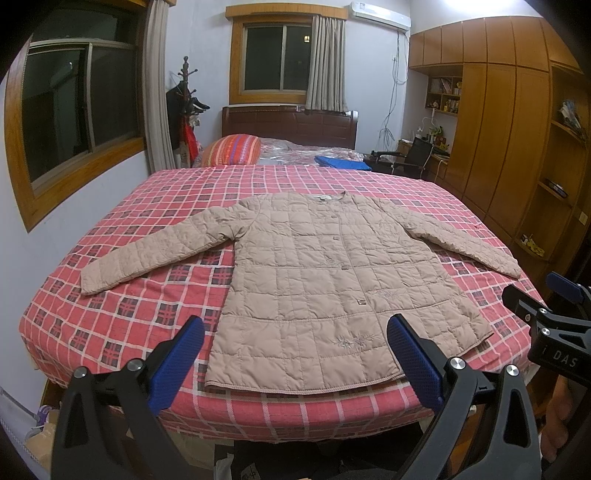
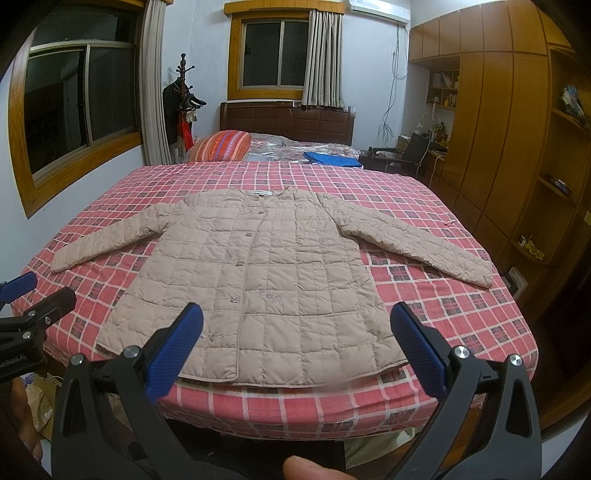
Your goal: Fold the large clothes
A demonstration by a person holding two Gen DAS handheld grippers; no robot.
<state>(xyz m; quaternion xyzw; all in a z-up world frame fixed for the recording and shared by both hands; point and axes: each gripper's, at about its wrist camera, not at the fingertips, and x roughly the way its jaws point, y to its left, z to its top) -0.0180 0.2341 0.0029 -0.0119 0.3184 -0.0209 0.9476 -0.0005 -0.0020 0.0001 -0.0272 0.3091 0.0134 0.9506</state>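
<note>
From the left wrist, beige quilted button-front jacket (image 1: 314, 277) spread flat, sleeves out, on red checked bedsheet (image 1: 110, 314), striped orange pillow (image 1: 231, 149) and blue folded cloth (image 1: 343, 162) well beyond, left gripper (image 1: 295, 354) jaws spread, empty; from the right wrist, same jacket (image 2: 258, 273) unobstructed, right gripper (image 2: 295, 350) jaws spread, empty.

Lighting: even indoor light from overhead; windows (image 1: 79, 110) dark. Glare: bright patch beyond the tongs, top of frame, by the air conditioner (image 1: 380, 14). Shadows: soft, faint. Distortion: strong fisheye bending, black vignette at corners. Focus: sharp centre; fingertip (image 2: 314, 469) beneath the tongs blurred.
</note>
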